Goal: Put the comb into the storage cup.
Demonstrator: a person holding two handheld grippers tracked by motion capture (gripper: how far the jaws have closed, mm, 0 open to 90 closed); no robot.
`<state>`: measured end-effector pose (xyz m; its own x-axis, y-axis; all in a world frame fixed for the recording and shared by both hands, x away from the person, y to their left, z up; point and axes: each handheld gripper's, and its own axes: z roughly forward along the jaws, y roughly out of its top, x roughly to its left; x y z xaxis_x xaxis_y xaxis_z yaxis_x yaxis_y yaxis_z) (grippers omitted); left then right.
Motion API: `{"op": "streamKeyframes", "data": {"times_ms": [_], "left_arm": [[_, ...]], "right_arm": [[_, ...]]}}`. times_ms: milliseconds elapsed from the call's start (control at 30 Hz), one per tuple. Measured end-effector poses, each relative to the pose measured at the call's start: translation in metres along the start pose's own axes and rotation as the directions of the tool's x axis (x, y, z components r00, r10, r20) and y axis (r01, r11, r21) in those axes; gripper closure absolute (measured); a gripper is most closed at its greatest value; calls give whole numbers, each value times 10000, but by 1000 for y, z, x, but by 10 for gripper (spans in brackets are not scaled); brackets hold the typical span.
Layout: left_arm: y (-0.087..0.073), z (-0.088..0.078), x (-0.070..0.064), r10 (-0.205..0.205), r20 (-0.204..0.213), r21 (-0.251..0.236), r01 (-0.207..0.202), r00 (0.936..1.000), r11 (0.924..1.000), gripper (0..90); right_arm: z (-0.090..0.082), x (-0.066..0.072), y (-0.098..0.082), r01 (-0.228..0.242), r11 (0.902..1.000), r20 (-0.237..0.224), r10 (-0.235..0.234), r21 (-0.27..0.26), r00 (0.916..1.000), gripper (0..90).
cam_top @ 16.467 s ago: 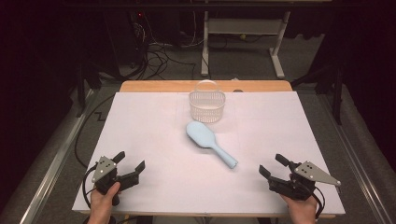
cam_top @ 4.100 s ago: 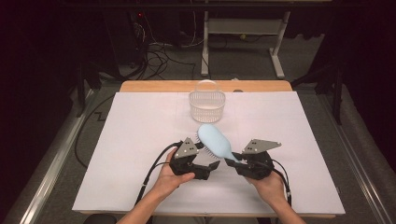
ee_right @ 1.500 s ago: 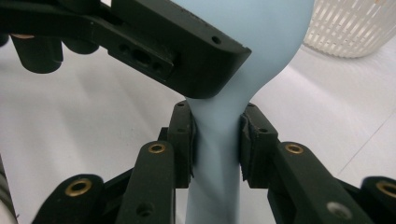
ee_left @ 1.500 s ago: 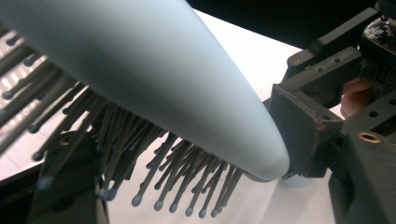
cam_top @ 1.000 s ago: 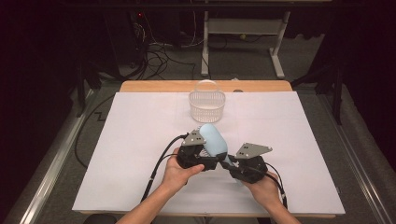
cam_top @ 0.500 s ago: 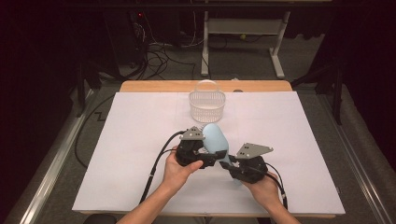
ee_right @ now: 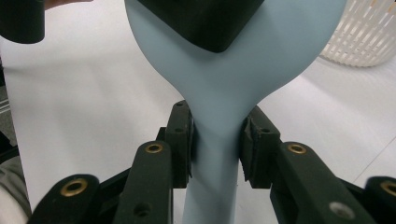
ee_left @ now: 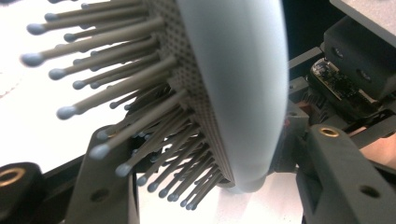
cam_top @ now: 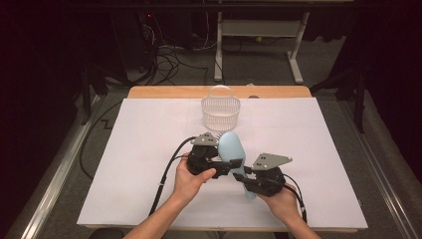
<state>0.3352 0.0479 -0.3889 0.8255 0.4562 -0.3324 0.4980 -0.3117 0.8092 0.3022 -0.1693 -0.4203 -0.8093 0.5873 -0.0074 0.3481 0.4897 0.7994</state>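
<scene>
Nearest the worktop's (cam_top: 149,149) near edge, the person's 2 hands hold the 2 claws close together, a little toward the middle. The right claw (ee_right: 215,140) is clamped on the neck of the light blue hairbrush (cam_top: 233,152), its pads pressed against both sides of the handle where it widens into the head; the handle's end points back toward the near edge. The left claw (cam_top: 219,167) has its jaws around the brush head, 1 on the bristle side and 1 against the smooth back; whether they actually pinch it or only bracket it cannot be told.

Compared with 1 second ago, the brush and both claws have drifted slightly toward the far edge and the head is tipped up more steeply, clear of the white sheet. 16.5 seconds ago the brush lay flat mid-worktop with the claws at the 2 near corners.

Just beyond, near the far edge's middle, stands the white basket (cam_top: 220,107), apparently empty. The brush is near it but apart, so the move looks like a 2-handed carry or hand-over toward that basket.
</scene>
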Motion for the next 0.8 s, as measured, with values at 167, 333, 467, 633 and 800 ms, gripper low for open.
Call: {"op": "streamKeyframes", "data": {"times_ms": [167, 333, 467, 633, 800], "left_arm": [[1, -1, 0, 121, -151, -19, -121, 9998, 9999, 492], [1, -3, 1, 180, -326, 27, -179, 9993, 9998, 497], [2, -8, 4, 103, -267, -184, -108, 9996, 9998, 498], [3, -13, 7, -8, -329, -236, 0, 9995, 9997, 500], [5, -18, 9, -69, -447, -454, 49, 9990, 9990, 501]], "right_arm": [[0, -1, -1, -64, 9999, -217, 60, -156, 9997, 663], [-1, -3, -4, -277, 9987, -566, 252, -431, 9981, 568], [-2, -7, -6, -471, 9964, -773, 416, -702, 9961, 489], [-4, -7, -8, -485, 9950, -836, 412, -873, 9956, 423], [-7, -7, -11, -488, 9937, -733, 415, -1006, 9964, 386]]}}
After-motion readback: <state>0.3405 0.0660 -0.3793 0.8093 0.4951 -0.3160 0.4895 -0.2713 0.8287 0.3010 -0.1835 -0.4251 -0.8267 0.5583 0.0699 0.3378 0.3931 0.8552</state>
